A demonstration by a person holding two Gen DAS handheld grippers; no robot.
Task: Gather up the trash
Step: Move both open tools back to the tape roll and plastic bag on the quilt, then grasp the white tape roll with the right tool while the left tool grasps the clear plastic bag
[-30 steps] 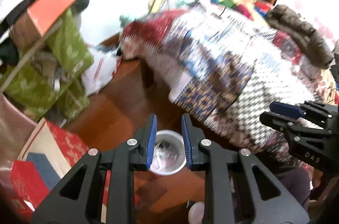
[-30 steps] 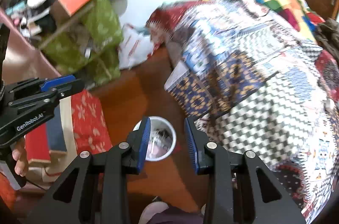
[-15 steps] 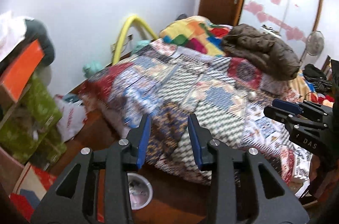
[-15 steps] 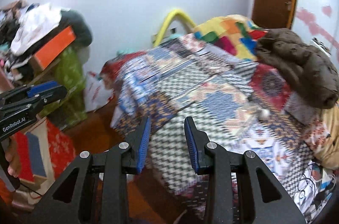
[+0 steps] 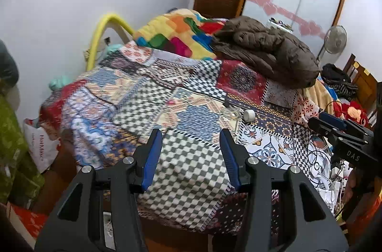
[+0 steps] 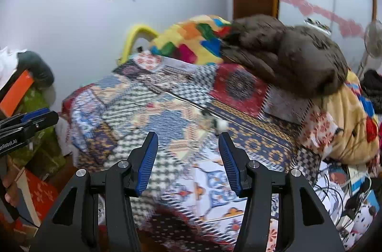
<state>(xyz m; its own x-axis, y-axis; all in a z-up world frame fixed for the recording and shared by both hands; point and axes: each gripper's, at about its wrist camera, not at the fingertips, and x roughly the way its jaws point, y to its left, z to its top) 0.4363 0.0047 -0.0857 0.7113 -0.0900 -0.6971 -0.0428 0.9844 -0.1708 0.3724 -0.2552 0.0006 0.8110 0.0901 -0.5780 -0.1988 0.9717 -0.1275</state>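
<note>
Left tool (image 5: 188, 156) and right tool (image 6: 188, 159), both spread and empty, were held level above the bed's (image 5: 191, 168) near edge, aimed at the trash: a small white cylinder (image 5: 249, 115) beside clear wrapping (image 5: 230, 114) mid-bed. Likely risks: pinching the patterned bedspread with the wrapping, or rolling the cylinder toward the brown jacket (image 5: 267, 51).
</note>
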